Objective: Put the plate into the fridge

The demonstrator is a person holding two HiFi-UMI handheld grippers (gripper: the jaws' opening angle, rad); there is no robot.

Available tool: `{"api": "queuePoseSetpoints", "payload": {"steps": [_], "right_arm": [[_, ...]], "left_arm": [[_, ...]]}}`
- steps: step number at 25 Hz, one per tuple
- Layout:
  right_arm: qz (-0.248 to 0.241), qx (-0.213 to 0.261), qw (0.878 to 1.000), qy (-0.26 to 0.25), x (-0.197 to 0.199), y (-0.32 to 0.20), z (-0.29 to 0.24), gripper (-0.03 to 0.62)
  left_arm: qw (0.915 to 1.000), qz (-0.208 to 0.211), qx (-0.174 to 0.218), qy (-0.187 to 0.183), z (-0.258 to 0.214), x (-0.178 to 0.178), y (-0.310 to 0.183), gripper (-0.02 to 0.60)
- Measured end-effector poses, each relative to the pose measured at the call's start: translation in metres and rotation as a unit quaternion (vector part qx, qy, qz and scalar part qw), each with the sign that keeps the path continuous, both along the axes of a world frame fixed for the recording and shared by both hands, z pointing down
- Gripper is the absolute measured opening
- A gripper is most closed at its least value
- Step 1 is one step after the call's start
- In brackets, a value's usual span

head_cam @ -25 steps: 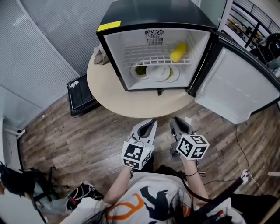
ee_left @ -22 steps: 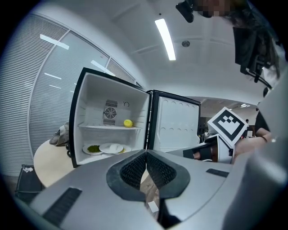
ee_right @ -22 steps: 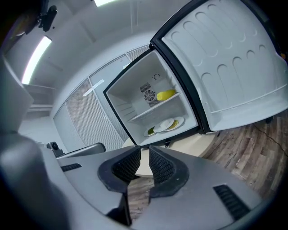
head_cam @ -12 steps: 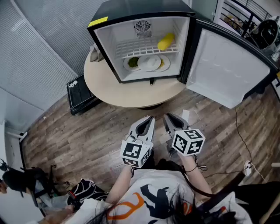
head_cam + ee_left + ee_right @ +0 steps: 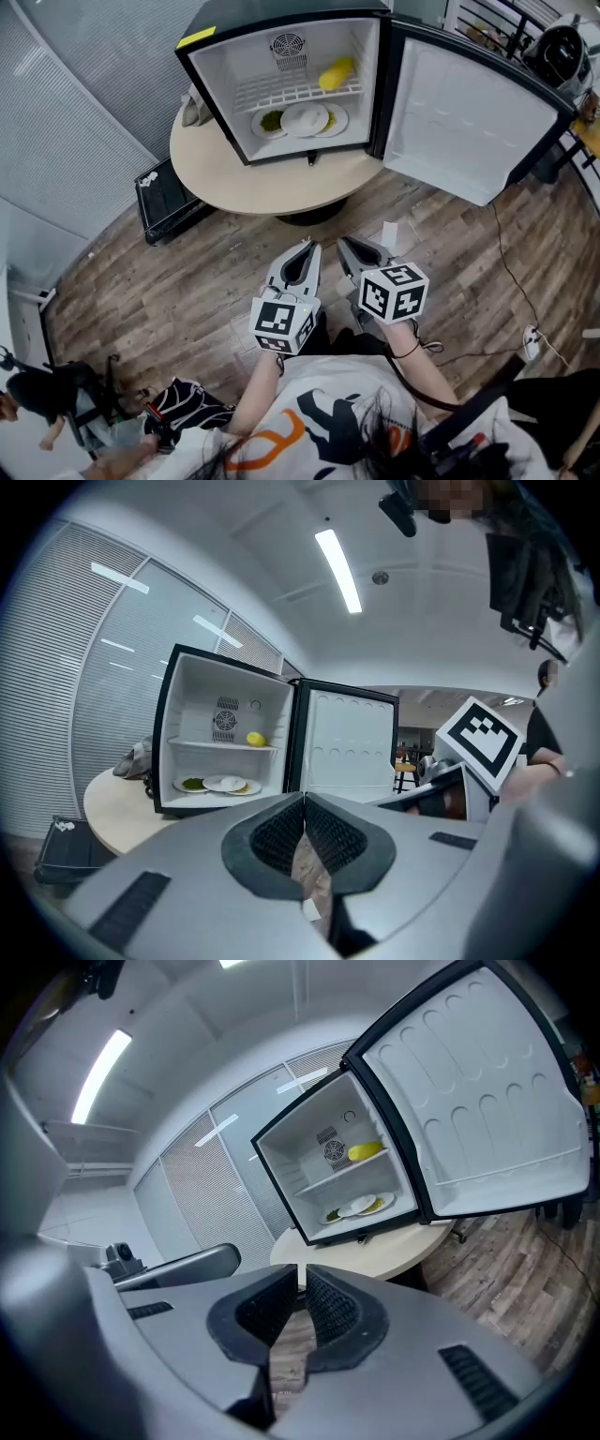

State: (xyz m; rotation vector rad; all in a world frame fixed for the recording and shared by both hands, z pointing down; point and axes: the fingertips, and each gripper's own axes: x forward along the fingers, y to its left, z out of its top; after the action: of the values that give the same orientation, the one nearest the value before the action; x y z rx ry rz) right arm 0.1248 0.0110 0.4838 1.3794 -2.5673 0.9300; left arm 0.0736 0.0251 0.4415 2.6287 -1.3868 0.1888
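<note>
Plate (image 5: 306,119) rests inside fridge (image 5: 217,89) at twelve o'clock; left gripper (image 5: 307,247) clenched empty, right gripper (image 5: 344,243) jaws just closed on nothing; door (image 5: 459,112) likely needs steady push.

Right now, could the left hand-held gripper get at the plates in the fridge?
Probably not without stepping closer: the left hand-held gripper hangs over the floor, short of the round table. The open fridge door leaves the plates unblocked.

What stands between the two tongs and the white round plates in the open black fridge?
Nothing visible. The white round plates lie on the floor of the open black fridge, door swung aside; only bare beige table top lies before them. The left tongs are shut, empty; the right tongs have just been closing on nothing.
</note>
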Motion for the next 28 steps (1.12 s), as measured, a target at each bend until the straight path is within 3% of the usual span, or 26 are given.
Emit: {"api": "queuePoseSetpoints", "payload": {"steps": [28], "right_arm": [[-0.029,0.002,0.999,0.022,-0.034,0.023,-0.005,0.028]], "left_arm": [[0.9999,-0.013,0.007,0.000,-0.007,-0.030,0.029,0.012]]}}
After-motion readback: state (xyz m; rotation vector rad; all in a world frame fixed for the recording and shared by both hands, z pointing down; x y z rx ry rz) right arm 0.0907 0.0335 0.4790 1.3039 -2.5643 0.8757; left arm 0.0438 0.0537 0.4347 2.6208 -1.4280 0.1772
